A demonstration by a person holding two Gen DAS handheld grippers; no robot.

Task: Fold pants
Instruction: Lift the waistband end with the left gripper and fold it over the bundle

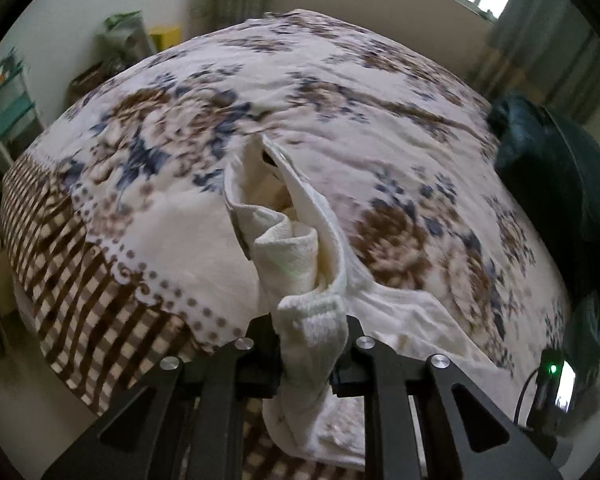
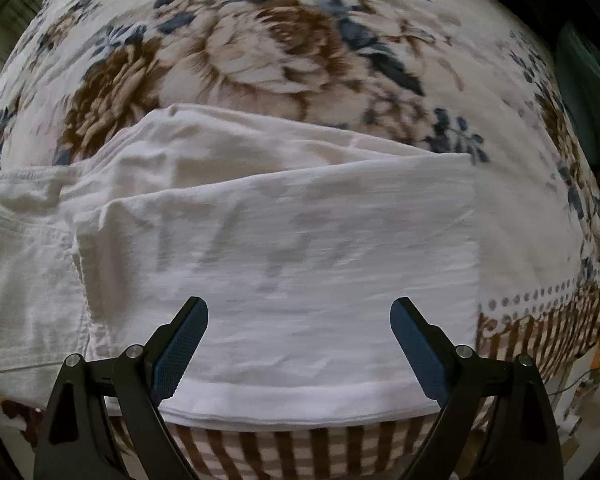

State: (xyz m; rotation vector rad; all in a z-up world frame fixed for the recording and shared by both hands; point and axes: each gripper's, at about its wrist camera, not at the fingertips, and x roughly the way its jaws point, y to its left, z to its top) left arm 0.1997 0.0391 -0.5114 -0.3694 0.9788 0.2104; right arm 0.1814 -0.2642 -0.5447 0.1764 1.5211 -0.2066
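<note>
- Left gripper [image 1: 312,344] was clamped on a bunched waistband edge of the white cotton pants [image 1: 300,240]; cloth filled the gap between the black jaws, so the pads themselves were hidden.
- From that grip the fabric hung in a twisted, open loop over the floral brown-and-blue bedspread [image 1: 380,92], the rest trailing down to the near right.
- Right gripper [image 2: 300,344] pointed straight down with jaws wide apart and nothing between them; blue ribbed pads [image 2: 182,344] hovered above the cloth, contact not confirmed.
- In the right wrist view the pants [image 2: 300,220] lay flat on the bedspread [image 2: 260,40], legs stacked, hem near the checked border at the near edge of the bed.
- Risk: the left grip looked like a thick wad, not a clean edge. A layer could slip out and the fold would land skewed.
- Risk: the twist in the lifted section could set a crease if laid down as is.
- Risk: with the right jaws free, nothing pinned the legs; a left-side pull could drag them off the near edge.
- A dark green bag [image 1: 556,168] at the far right was well clear.
</note>
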